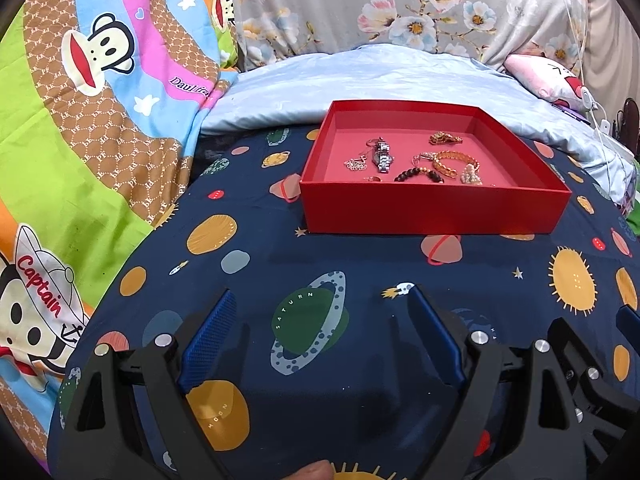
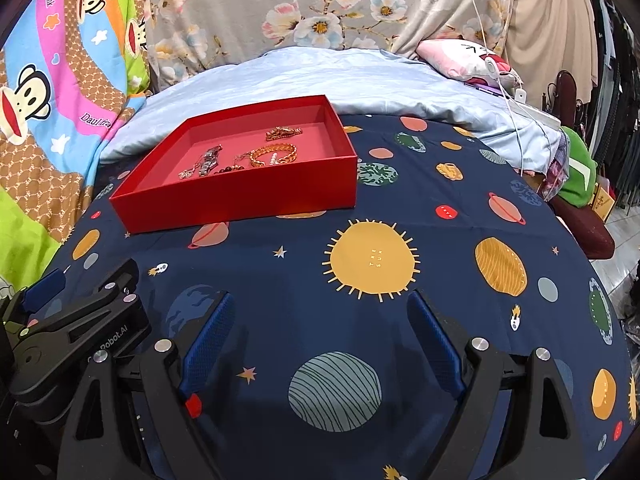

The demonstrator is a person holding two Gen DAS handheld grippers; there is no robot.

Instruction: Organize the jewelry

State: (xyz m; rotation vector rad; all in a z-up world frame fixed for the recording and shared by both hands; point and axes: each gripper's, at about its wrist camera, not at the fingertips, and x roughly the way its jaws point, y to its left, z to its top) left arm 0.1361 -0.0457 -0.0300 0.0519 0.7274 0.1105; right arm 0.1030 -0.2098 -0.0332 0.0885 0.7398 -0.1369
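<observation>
I see both my left claw (image 1: pixel 320 312) and right claw (image 2: pixel 320 312) wide open and empty; the red box (image 1: pixel 432 208) with jewelry (image 1: pixel 416 158) lies well ahead of them.

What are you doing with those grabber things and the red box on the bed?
A person is holding two grabbers above a space-print bedsheet to tidy jewelry. Right now neither one holds anything: the left gripper and the right gripper are both open, short of the red box. All the jewelry lies loose inside the box: a silver wristwatch, a gold chain bracelet, a dark bead bracelet and a few smaller pieces.
</observation>
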